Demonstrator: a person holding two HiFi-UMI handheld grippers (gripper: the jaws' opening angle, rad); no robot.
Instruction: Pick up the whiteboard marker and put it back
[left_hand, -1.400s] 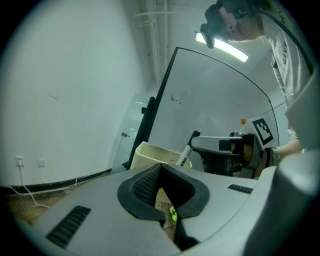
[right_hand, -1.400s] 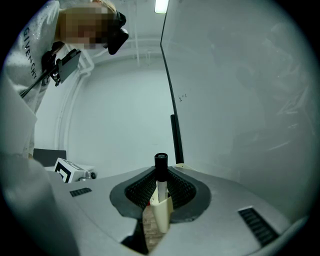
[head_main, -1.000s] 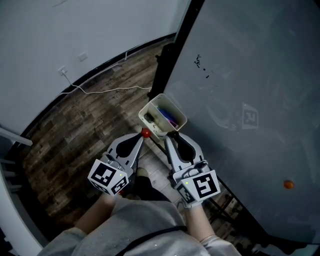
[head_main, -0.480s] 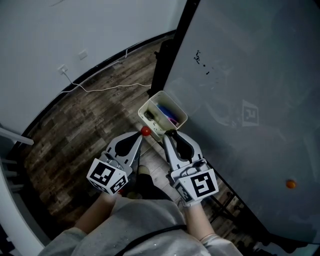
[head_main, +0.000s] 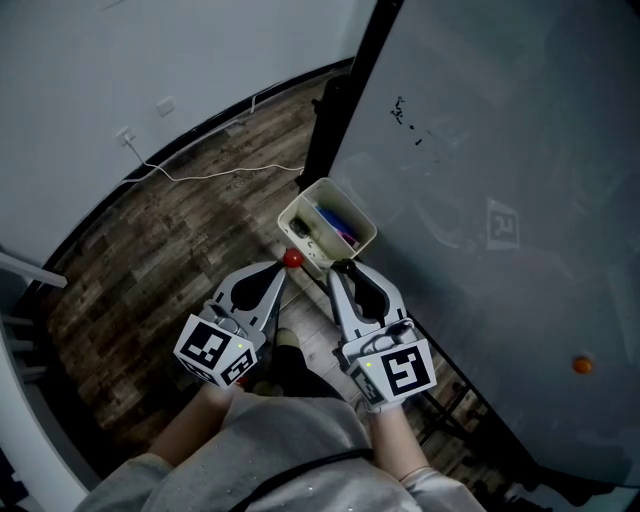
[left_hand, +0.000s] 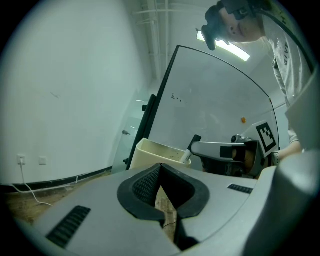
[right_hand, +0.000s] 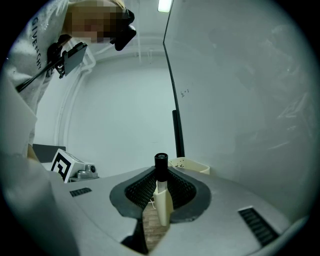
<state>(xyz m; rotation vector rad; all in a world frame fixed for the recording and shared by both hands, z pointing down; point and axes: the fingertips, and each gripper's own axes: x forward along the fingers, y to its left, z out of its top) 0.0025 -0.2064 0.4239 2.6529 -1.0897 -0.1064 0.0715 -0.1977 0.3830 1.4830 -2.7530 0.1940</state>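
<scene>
My right gripper is shut on the whiteboard marker, which has a white body and a black cap. The marker stands upright between the pads, its cap above the fingertips. From the left gripper view the marker pokes out of the right jaws just beside the cream bin. That bin hangs at the whiteboard's lower left edge, just ahead of both grippers. My left gripper is level beside the right one, shut, with nothing between its pads.
The grey whiteboard fills the right side and carries an orange magnet. Other markers lie inside the bin. A small red round thing sits just beyond the left gripper's tip. A white cable runs along the wooden floor by the wall.
</scene>
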